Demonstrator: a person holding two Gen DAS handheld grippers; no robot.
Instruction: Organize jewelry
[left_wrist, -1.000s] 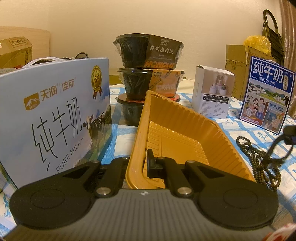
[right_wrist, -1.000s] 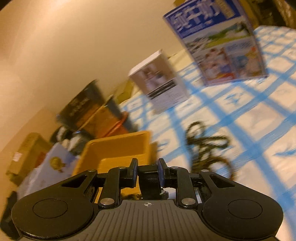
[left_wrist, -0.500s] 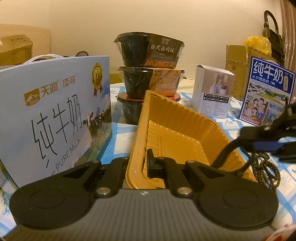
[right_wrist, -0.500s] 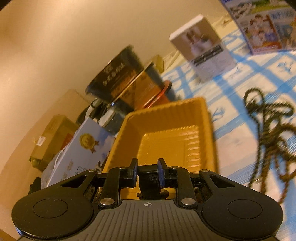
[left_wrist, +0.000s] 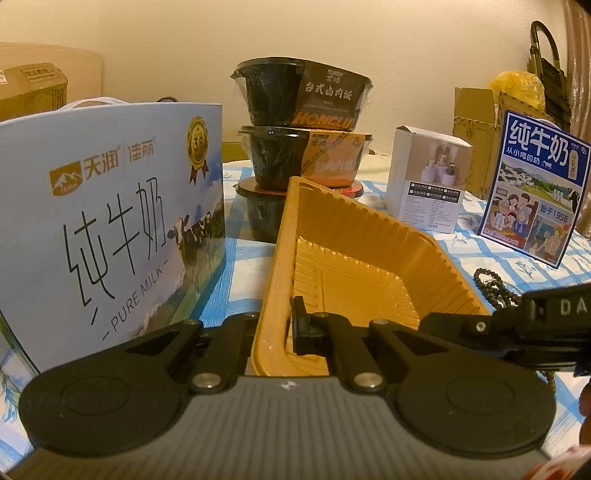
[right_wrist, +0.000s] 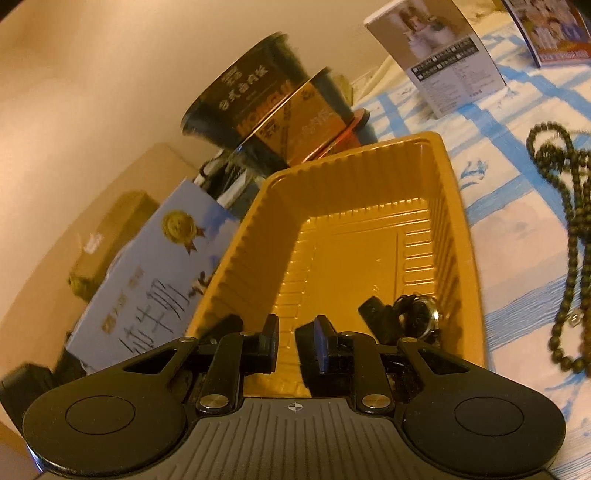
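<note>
At lower centre of the left view, left tool (left_wrist: 275, 325) is clamped on the near rim of the yellow tray (left_wrist: 354, 254), steadying it; right tool (right_wrist: 293, 345) hangs over the tray with fingers slightly apart, holding nothing. A watch (right_wrist: 415, 319) lies in the tray's lower-right corner and the bead necklace (right_wrist: 569, 240) lies on the worktop (right_wrist: 509, 229) at right of frame, so the watch looks placed. Next move, by my reading: right tool goes to the beads, which will drape and snag.
</note>
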